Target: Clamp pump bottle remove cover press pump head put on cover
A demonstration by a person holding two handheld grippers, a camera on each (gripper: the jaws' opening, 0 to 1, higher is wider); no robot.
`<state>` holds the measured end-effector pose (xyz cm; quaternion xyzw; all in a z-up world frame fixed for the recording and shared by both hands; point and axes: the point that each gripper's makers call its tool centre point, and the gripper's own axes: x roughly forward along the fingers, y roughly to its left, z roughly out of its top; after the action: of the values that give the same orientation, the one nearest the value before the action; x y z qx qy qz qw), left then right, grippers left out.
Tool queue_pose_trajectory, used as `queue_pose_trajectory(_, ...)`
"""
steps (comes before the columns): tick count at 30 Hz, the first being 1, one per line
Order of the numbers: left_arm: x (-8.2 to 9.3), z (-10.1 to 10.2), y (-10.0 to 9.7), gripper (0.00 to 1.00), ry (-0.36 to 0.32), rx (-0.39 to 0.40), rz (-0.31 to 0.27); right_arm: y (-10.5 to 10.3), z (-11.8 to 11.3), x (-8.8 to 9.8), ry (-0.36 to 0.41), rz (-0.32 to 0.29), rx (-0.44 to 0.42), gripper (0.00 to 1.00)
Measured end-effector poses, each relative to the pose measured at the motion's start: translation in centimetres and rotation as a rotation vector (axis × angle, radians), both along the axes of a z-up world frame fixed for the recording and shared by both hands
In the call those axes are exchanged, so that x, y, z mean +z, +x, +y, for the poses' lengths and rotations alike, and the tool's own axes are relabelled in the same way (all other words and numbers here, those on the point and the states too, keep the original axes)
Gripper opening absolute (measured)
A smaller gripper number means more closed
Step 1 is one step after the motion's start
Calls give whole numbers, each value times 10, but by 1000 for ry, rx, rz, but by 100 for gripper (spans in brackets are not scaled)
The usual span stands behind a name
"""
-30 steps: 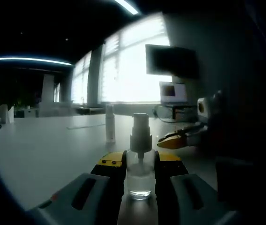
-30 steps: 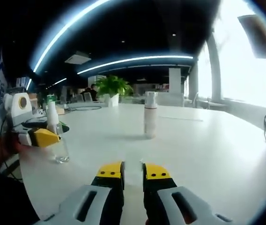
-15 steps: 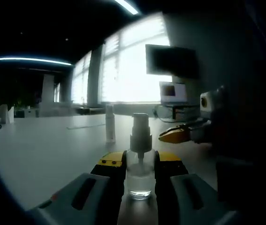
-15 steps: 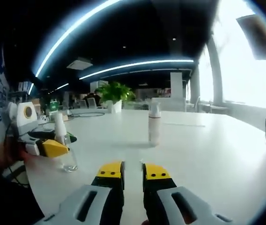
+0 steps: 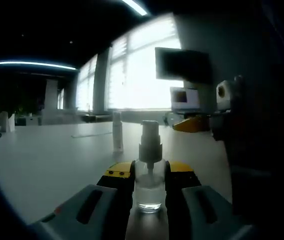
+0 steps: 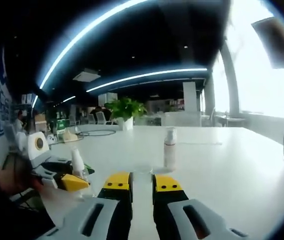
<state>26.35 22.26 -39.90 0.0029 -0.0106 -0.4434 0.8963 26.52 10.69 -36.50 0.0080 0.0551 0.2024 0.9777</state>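
Left gripper view gives us a wide pale tabletop (image 5: 46, 160) that runs back to a wall of bright windows (image 5: 136, 75). On this tabletop stands the pump bottle (image 5: 149, 172), clear, upright, with its white pump head bare at the top. The left gripper (image 5: 149, 177) pinches the bottle body between its yellow-tipped jaws. Behind the bottle, well apart from it, a slim white cover (image 5: 117, 132) stands upright on the tabletop. A dark monitor (image 5: 184, 65) hangs before the windows, and under it we see a small lit screen (image 5: 184, 98). One long ceiling light (image 5: 31, 64) crosses the dark room on the far side. The right gripper (image 5: 192, 124) comes in from the right, above the tabletop and near the height of the pump head.

From the right gripper view we look over the same tabletop (image 6: 232, 175) into a dark office with curved ceiling lights (image 6: 147, 76) and a green plant (image 6: 124, 108) at the back. The right gripper (image 6: 142, 182) has its jaws nearly pressed together, with nothing between them. The cover (image 6: 170, 148) stands ahead of them. At the left, a hand (image 6: 11, 180) holds the left gripper (image 6: 69, 182) on the pump bottle (image 6: 77, 165).
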Motion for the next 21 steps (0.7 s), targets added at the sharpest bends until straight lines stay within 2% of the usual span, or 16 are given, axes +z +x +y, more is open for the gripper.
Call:
queue_pose_trajectory(3, 0, 0, 0, 15, 0, 0, 0, 0, 2, 5, 22, 9, 12, 10)
queue_pose_trajectory(8, 0, 0, 0, 15, 0, -1, 0, 1, 5, 14, -9, -8, 19, 10)
queue_pose_trajectory(17, 0, 0, 0, 15, 0, -1, 0, -1, 10, 35, -5, -35, 43, 10)
queue_pose_trajectory(21, 0, 0, 0, 15, 1, -1, 0, -1, 13, 39, -29, -58, 47, 10)
